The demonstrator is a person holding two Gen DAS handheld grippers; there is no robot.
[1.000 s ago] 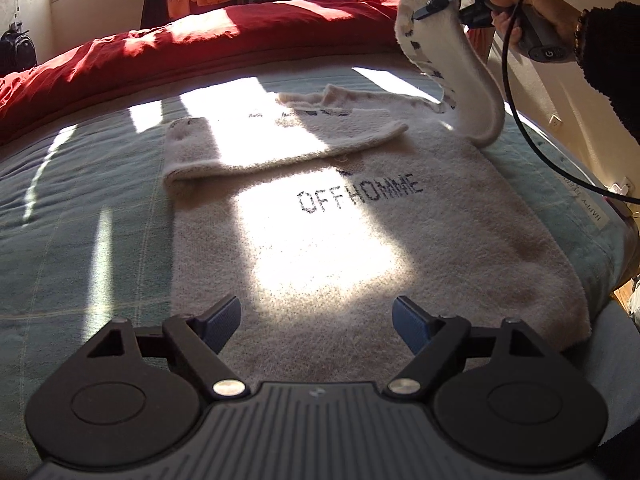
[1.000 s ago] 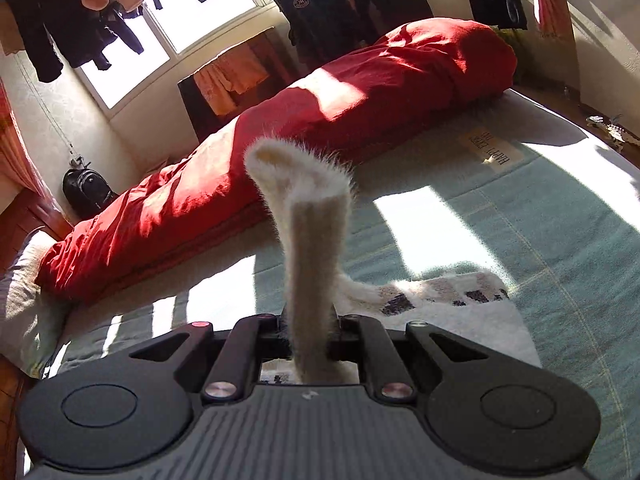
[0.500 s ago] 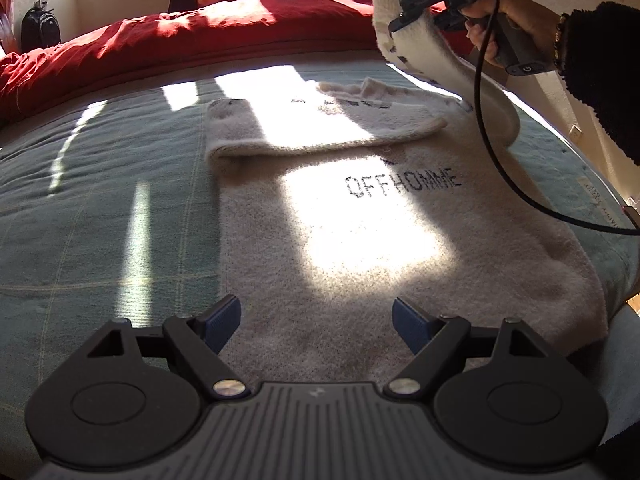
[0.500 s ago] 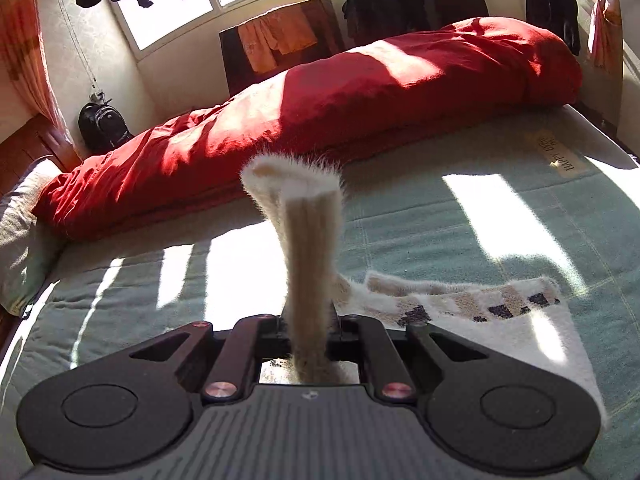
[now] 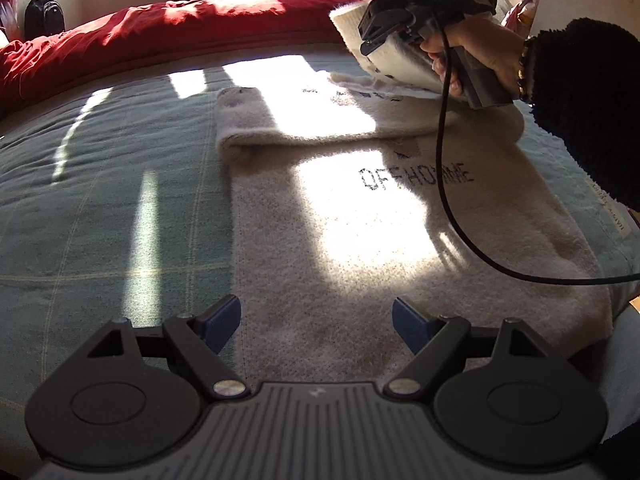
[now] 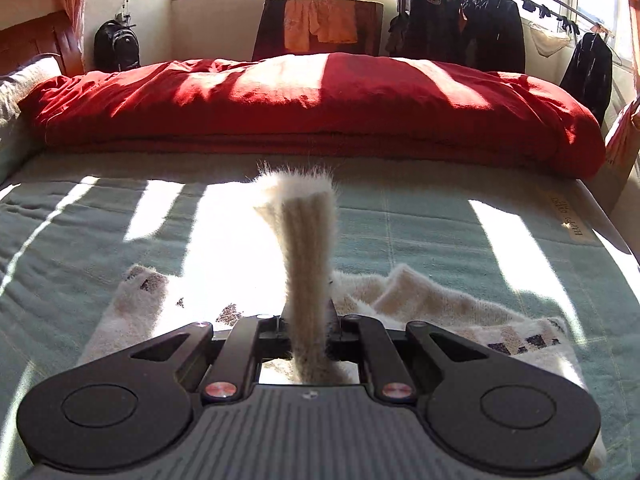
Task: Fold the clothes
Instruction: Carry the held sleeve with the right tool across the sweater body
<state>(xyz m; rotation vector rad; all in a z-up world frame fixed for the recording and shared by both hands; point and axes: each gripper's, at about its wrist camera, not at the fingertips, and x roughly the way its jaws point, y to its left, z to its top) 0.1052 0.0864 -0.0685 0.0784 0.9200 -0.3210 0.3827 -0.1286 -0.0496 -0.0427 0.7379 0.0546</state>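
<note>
A fuzzy cream sweater (image 5: 400, 248) with dark lettering lies flat on the green bedspread (image 5: 100, 200). One sleeve (image 5: 304, 120) is folded across its chest. My left gripper (image 5: 316, 322) hovers open over the sweater's near hem, nothing between its blue pads. At the far right a hand (image 5: 476, 52) holds my right gripper (image 5: 372, 36), shut on the other sleeve's cuff (image 5: 352, 20) and carrying it low over the chest. In the right wrist view the cuff (image 6: 304, 232) sticks up between the shut fingers of the right gripper (image 6: 308, 328), and the sweater's neck area (image 6: 420, 300) lies bunched below.
A rolled red duvet (image 6: 312, 104) lies along the far side of the bed. Behind it stand a chair with orange cloth (image 6: 320, 20), a black backpack (image 6: 116, 44) and a rack of dark jackets (image 6: 464, 24). A black cable (image 5: 448, 184) hangs from the right gripper across the sweater.
The right gripper has brought the pinched sleeve down and leftward over the sweater's chest. My left gripper has moved closer to the hem and stays open.
</note>
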